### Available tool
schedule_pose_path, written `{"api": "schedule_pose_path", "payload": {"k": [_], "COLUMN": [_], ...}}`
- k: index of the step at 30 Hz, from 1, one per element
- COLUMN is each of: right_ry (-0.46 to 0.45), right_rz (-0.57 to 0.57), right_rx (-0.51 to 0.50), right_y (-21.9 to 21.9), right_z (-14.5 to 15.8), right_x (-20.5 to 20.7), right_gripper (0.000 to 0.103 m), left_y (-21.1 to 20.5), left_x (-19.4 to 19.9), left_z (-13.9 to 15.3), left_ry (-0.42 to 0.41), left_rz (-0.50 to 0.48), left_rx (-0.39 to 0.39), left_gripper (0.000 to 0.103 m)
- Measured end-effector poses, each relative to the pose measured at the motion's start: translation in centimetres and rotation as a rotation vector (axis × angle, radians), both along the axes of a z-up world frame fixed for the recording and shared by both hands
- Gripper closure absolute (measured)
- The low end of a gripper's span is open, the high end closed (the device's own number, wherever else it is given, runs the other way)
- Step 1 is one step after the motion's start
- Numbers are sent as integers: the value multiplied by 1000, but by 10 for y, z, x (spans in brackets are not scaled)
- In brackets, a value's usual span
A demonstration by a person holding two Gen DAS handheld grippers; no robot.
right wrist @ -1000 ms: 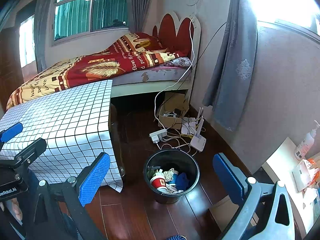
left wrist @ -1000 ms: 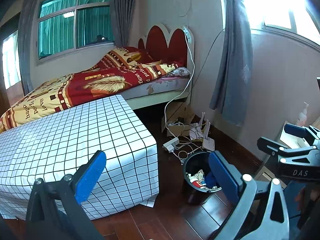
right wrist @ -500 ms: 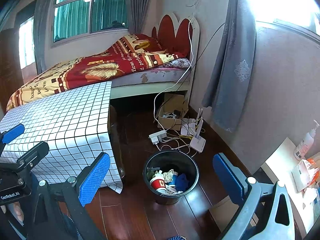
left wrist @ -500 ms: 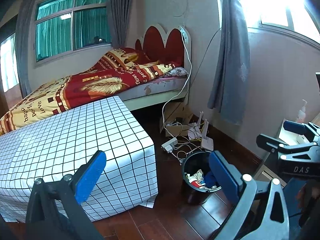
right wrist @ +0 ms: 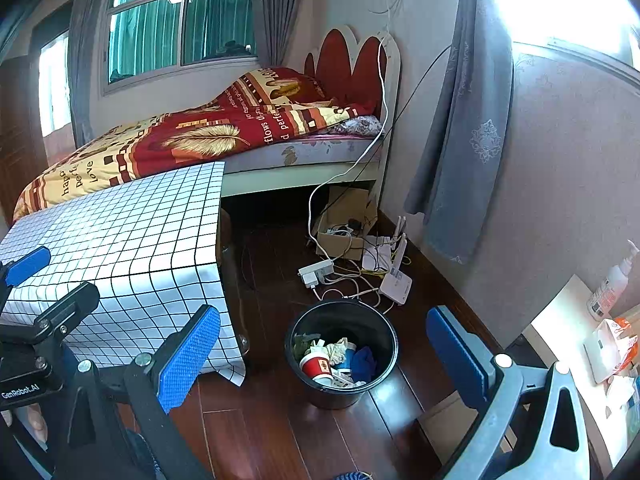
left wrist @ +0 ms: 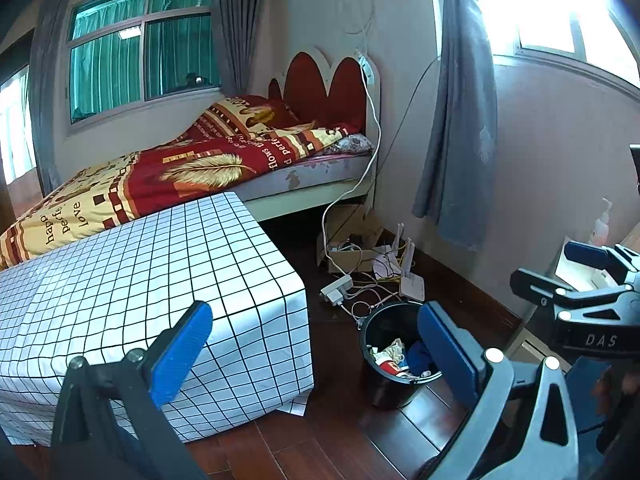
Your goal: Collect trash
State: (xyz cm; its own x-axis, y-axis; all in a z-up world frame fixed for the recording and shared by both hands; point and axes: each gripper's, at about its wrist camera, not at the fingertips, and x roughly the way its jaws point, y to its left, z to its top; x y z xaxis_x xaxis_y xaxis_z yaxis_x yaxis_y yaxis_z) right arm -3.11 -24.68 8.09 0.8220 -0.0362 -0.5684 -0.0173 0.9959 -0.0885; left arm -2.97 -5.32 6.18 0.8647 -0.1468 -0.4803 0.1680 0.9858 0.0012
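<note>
Both grippers are held raised above the wooden floor (right wrist: 280, 432), with nothing between the fingers. The left gripper (left wrist: 316, 344) is seen with its jaws spread wide, and the right gripper (right wrist: 324, 344) likewise; no item is carried by either.

The black trash bin (right wrist: 342, 390) stands on the floor just ahead of and below the right jaws, between their two blue pads in that view. In the left wrist view the same bin (left wrist: 384, 392) lies against the inner edge of the right-hand finger, partly hidden by it. Inside the bin a red-and-white paper cup (right wrist: 316, 365), crumpled paper (right wrist: 338, 350) and something blue (right wrist: 363, 360) are seen.

To the left of both jaws a table under a checked cloth (left wrist: 132, 276) is seen; its visible top carries no litter. Beyond the bin a power strip (right wrist: 316, 272), a white router (right wrist: 396, 286) and a cardboard box (right wrist: 344, 240) lie among cables.

The step in hand is judged to be a pause between pickups, or the end of collecting. Next, remaining trash must be located; none is clearly shown on the floor.
</note>
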Motion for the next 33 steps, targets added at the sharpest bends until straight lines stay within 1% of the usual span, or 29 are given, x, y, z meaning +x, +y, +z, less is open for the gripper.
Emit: {"api": "schedule_pose_path", "payload": {"k": [33], "right_ry": [-2], "right_rz": [-3], "right_rx": [-4], "right_y": [0], "right_z": [-5], "right_x": [-3], "right_gripper": [0], "left_y": [1], "left_x": [-3], "left_z": [2], "left_ry": [-5], "left_rz": [-30], "left_rx": [10], "left_gripper": [0]}}
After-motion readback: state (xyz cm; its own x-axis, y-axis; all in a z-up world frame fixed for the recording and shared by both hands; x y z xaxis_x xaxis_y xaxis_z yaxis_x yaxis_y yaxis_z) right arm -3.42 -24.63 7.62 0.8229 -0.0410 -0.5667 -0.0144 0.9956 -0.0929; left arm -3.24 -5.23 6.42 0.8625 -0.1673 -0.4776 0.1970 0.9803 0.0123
